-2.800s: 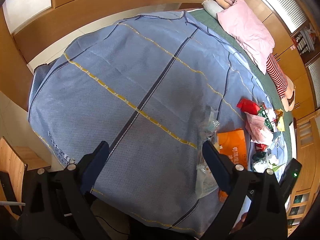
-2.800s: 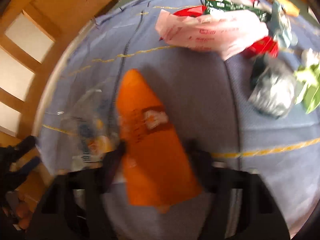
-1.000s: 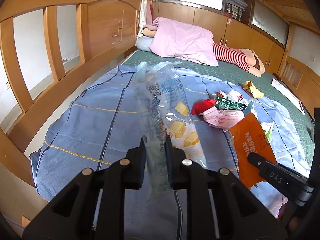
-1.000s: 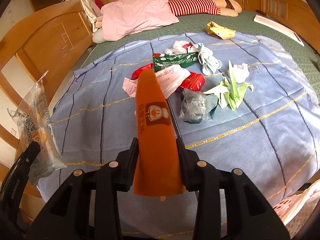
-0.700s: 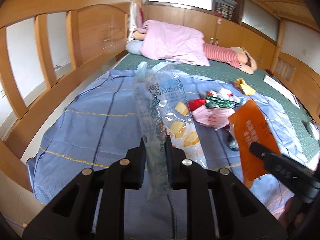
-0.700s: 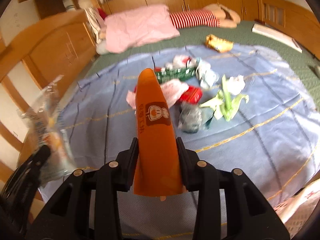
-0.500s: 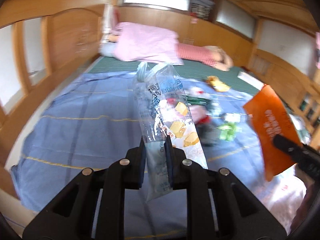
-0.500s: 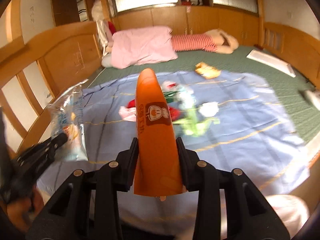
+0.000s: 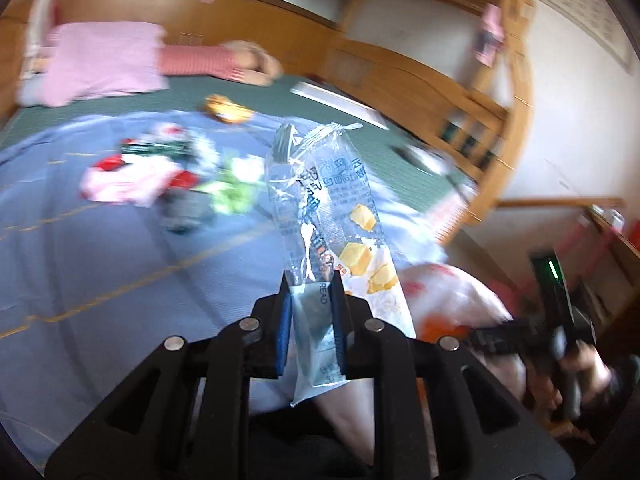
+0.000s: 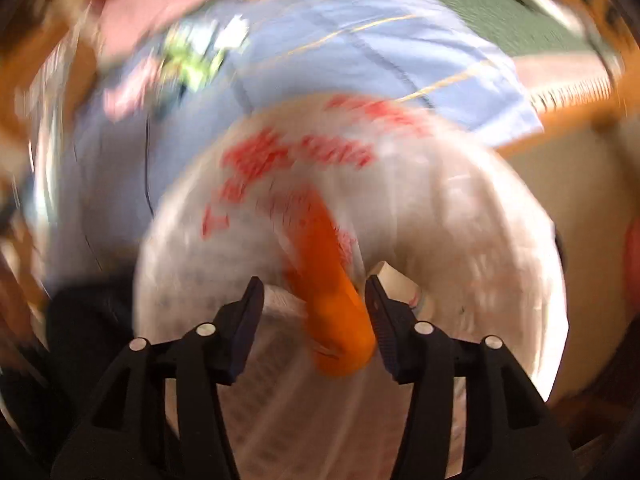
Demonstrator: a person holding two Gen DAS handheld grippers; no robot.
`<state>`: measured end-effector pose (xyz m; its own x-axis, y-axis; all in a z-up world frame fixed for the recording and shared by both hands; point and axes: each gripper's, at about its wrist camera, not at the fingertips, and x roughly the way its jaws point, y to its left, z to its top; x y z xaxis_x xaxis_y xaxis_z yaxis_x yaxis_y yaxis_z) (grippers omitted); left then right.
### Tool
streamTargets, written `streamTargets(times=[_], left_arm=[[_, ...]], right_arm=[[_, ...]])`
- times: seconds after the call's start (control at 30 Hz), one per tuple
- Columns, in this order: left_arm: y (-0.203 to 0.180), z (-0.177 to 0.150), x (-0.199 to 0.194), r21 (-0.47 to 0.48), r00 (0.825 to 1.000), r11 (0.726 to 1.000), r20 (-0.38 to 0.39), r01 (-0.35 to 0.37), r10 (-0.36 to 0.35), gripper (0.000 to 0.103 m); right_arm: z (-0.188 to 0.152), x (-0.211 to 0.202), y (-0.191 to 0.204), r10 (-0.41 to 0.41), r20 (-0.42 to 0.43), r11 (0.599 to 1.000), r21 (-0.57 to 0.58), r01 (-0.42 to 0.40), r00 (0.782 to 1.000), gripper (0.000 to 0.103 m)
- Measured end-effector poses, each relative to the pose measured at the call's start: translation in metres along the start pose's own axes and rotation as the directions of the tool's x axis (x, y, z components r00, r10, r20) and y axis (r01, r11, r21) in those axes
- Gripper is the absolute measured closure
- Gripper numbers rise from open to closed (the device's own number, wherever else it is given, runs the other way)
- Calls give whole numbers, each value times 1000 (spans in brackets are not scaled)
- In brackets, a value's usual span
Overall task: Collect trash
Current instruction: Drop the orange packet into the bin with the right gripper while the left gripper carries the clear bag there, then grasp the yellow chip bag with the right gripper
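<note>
My left gripper is shut on a clear plastic snack wrapper with yellow cake pictures, held upright above the blue sheet. My right gripper has its jaws apart over a white plastic bag with red print. An orange wrapper lies between the open jaws, against the right one, tipping down into the bag. The white bag and the right gripper also show at the lower right of the left wrist view. Both views are blurred.
Several pieces of litter lie on the blue sheet: pink, red, green and grey wrappers, and a yellow one farther back. A pink quilt lies at the bed's head. Wooden bed rails stand on the right.
Both grippers swung right, away from the litter toward the white bag. My right gripper opened and the orange wrapper tipped down into the bag. The left still grips the clear wrapper.
</note>
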<state>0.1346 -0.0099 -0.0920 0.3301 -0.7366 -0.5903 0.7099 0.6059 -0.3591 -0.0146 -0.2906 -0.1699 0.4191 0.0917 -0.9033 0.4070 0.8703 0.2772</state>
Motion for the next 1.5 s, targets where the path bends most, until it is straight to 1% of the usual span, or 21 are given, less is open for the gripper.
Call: streamTargets(times=[0.1, 0.17, 0.2, 0.23, 0.3, 0.47, 0.53, 0.57, 0.6, 0.67, 0.77, 0.83, 0.9, 1.0, 1.13, 1.23, 1.33, 1.37, 1.43, 1.47, 1.5], left_arm=[[-39, -10, 18, 83, 986, 985, -81, 152, -146, 84], [-65, -22, 33, 140, 962, 961, -168, 240, -216, 82], [-78, -28, 39, 180, 954, 950, -205, 255, -217, 69], [-85, -33, 41, 204, 952, 945, -223, 257, -211, 40], [-95, -37, 43, 256, 962, 942, -222, 217, -161, 20], [-51, -14, 20, 110, 988, 983, -72, 148, -140, 17], [-23, -1, 7, 19, 1000, 1000, 22, 16, -17, 17], [-4, 6, 0, -40, 991, 993, 67, -115, 117, 17], [16, 11, -6, -109, 964, 963, 78, -245, 254, 17], [50, 11, -17, -225, 909, 892, 53, -392, 413, 17], [97, 7, -32, -384, 848, 781, -7, -492, 530, 17], [119, 1, -41, -468, 839, 732, -41, -495, 542, 17], [130, -4, -50, -491, 829, 707, -57, -509, 556, 17], [144, -8, -55, -492, 806, 677, -90, -547, 585, 17], [169, -17, -55, -530, 802, 635, -161, -562, 576, 16], [184, -27, -64, -549, 801, 611, -205, -570, 563, 16], [193, -33, -66, -571, 797, 585, -232, -576, 557, 15], [195, -34, -67, -576, 793, 576, -240, -580, 559, 15], [199, -37, -68, -582, 791, 567, -248, -583, 559, 15], [200, -38, -68, -587, 794, 566, -250, -579, 553, 15], [200, -38, -69, -590, 796, 565, -251, -577, 551, 15]], right_arm=[[14, -33, -22, -26, 148, 995, 101, 11, 989, 40], [24, -56, -30, -88, 236, 990, 130, 58, 968, 37], [28, -66, -33, -113, 272, 987, 145, 75, 956, 34], [32, -70, -35, -123, 288, 985, 156, 80, 950, 33], [35, -75, -38, -127, 305, 982, 172, 77, 944, 33], [61, -73, -30, -127, 338, 986, 149, 80, 932, 32], [81, -69, -13, -97, 345, 992, 109, 62, 934, 32], [94, -65, -1, -81, 353, 995, 85, 54, 932, 32], [106, -60, 12, -65, 366, 997, 53, 49, 929, 32], [143, -48, 46, -36, 404, 998, -29, 52, 914, 32], [205, -18, 94, 5, 439, 991, -121, 53, 899, 30], [249, 10, 125, 28, 429, 984, -171, 51, 903, 27], [294, 42, 155, 20, 431, 975, -207, 77, 902, 27], [371, 108, 207, -79, 449, 938, -269, 219, 890, 27], [438, 185, 259, -225, 489, 845, -333, 419, 843, 27], [472, 238, 285, -320, 498, 781, -343, 522, 806, 27], [493, 284, 289, -385, 481, 743, -345, 574, 788, 27], [497, 297, 287, -427, 483, 713, -340, 613, 764, 28], [501, 313, 280, -474, 472, 678, -343, 650, 744, 65], [503, 317, 273, -478, 447, 686, -347, 639, 756, 77], [503, 316, 268, -480, 444, 692, -339, 638, 757, 80]])
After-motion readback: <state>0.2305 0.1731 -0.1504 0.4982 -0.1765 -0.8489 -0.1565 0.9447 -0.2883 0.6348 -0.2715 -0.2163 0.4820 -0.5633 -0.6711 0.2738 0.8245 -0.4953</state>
